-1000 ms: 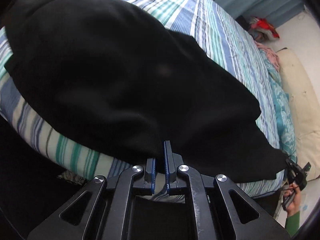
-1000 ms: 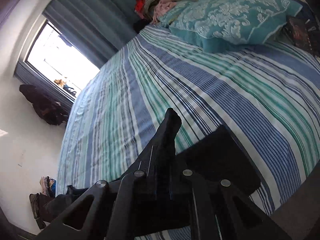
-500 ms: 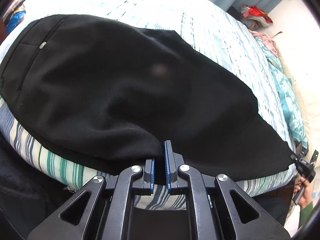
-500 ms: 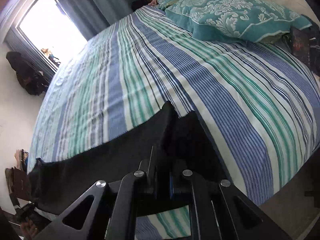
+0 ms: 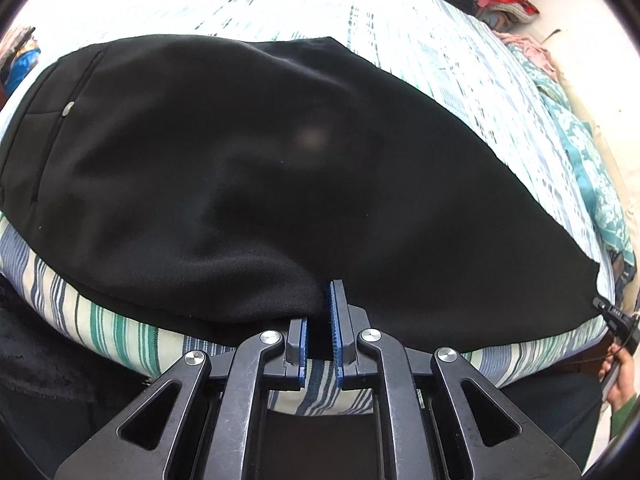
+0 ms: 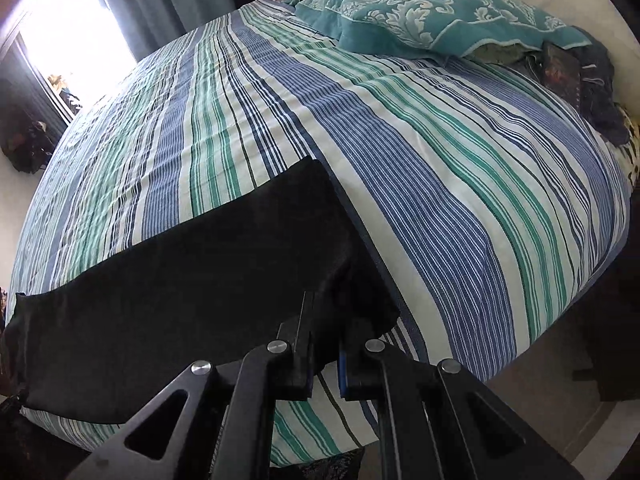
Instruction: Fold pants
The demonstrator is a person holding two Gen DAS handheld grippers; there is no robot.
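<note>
The black pants (image 5: 280, 168) are lying flat across the striped bed cover (image 6: 440, 184), filling the middle of the left view. The left gripper (image 5: 320, 320) is sitting at the bottom middle with its jaws a little apart around the pants' near edge. The right gripper (image 6: 326, 344), low in its view, is also standing slightly apart around a corner of the cloth, below a teal pillow (image 6: 420, 12) in the upper right
</note>
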